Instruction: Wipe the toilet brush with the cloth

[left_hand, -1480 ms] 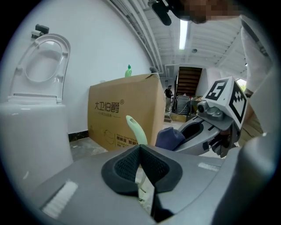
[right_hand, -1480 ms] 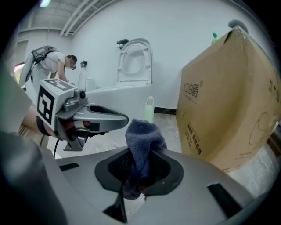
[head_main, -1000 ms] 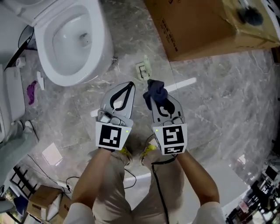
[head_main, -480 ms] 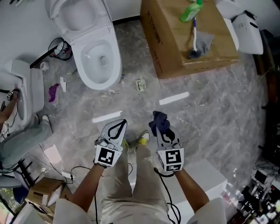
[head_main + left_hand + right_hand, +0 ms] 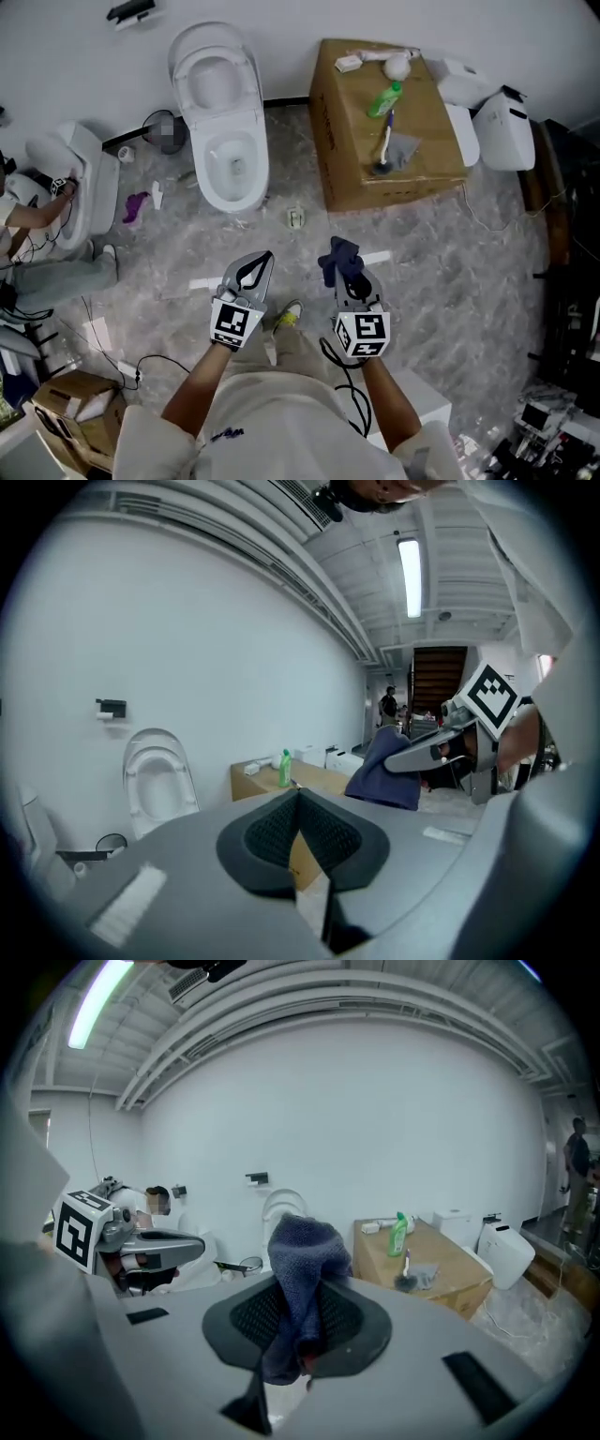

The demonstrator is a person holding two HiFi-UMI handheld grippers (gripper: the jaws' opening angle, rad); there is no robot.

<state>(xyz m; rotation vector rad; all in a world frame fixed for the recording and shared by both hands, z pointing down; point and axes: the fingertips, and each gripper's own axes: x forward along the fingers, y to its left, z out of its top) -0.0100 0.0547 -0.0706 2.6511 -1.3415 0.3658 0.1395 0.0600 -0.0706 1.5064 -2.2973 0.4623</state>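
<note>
Head view, item by item, from the task's thing outward.

Toilet brush (image 5: 384, 148): lies flat on top of the cardboard box (image 5: 349, 183), at about 1 o'clock from both grippers and well apart from them. Its dark bristle head is toward the near edge of the box and its handle points away.

Grey rag (image 5: 407, 150): on the box, just beside the brush head at 3 o'clock. Whether the two touch cannot be told.

Green bottle (image 5: 384, 98): lies on the box at 12 o'clock from the brush.

Cloth (image 5: 337, 258): dark blue and bunched, pinched between the jaws of the right gripper (image 5: 345, 272), standing up past their tips.

Left gripper (image 5: 264, 258): jaws closed on each other, with nothing between them.

Toilet (image 5: 230, 141): at 11 o'clock from the grippers, seat lid raised.

Step in hand, as judged: the approach. No wiping has begun, since cloth and brush are far apart.

Next move, as judged: carry both grippers toward 1 o'clock to the box. The left jaws would part and take the handle to steady the brush, and the right would lay the cloth against it.

Hard to make out: the right jaw tips, covered by the cloth; the small white articles at the far edge of the box; and a person at 9 o'clock, cut off by the frame.
</note>
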